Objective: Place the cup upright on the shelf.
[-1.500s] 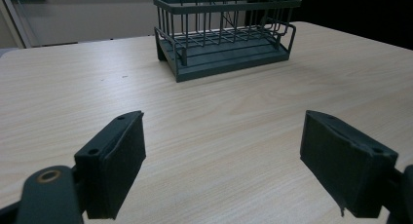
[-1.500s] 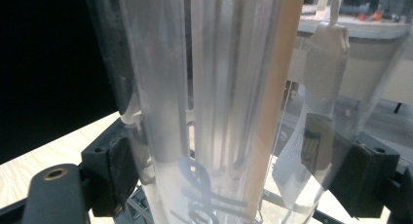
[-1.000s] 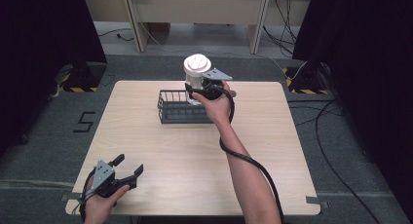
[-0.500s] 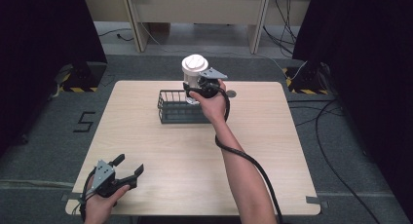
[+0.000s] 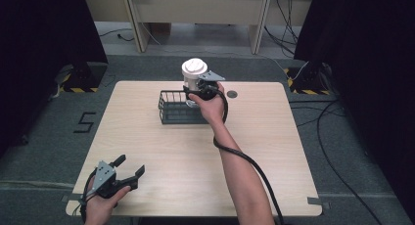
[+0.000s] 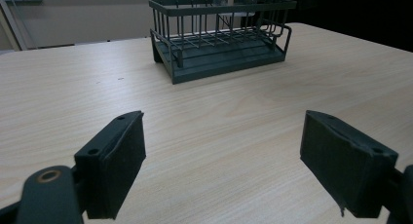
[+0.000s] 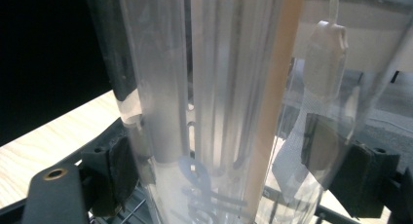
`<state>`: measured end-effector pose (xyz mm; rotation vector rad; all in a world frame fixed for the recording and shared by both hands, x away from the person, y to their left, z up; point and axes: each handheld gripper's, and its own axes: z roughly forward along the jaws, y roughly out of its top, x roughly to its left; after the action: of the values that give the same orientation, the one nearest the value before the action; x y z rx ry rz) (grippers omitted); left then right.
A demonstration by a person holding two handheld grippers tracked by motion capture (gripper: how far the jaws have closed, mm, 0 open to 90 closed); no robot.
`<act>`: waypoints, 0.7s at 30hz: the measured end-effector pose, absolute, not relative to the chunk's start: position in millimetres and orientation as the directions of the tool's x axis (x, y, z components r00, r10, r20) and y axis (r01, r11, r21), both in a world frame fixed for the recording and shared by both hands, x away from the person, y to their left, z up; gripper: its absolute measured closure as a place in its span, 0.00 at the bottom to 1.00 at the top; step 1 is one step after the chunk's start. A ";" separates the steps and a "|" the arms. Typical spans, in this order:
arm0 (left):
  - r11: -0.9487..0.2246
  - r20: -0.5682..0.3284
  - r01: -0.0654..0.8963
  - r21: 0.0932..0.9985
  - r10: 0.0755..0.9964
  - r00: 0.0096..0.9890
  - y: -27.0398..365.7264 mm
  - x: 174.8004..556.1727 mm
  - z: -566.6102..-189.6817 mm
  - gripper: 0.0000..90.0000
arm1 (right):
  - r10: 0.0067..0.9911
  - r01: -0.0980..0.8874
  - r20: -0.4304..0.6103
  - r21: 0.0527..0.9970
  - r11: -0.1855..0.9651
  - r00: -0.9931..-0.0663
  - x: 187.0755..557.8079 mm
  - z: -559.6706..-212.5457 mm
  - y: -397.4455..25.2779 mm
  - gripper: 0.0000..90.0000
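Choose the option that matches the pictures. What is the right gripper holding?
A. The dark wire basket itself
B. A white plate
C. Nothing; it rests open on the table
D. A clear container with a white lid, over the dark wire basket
D: the right gripper is shut on the clear container with a white lid, above the dark wire basket.

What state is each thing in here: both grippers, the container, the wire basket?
Left gripper: open, holding nothing, at the table's near left corner.
Right gripper: shut on the clear container, above the basket's right end.
Clear container: upright, white lid on, held.
Wire basket: upright on the table; nothing visible in the part shown.
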<state>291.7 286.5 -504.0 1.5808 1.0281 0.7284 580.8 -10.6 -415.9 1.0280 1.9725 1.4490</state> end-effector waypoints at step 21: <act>-0.073 -0.047 0.247 0.966 0.892 0.449 284.5 291.4 -504.3 0.18 | 0.806 0.317 0.037 0.929 0.190 -0.591 578.3 -439.6 -5.5 0.20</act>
<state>291.4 284.5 -504.3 1.5902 1.0208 0.7275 578.3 -5.5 -439.6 1.0481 2.0057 1.3908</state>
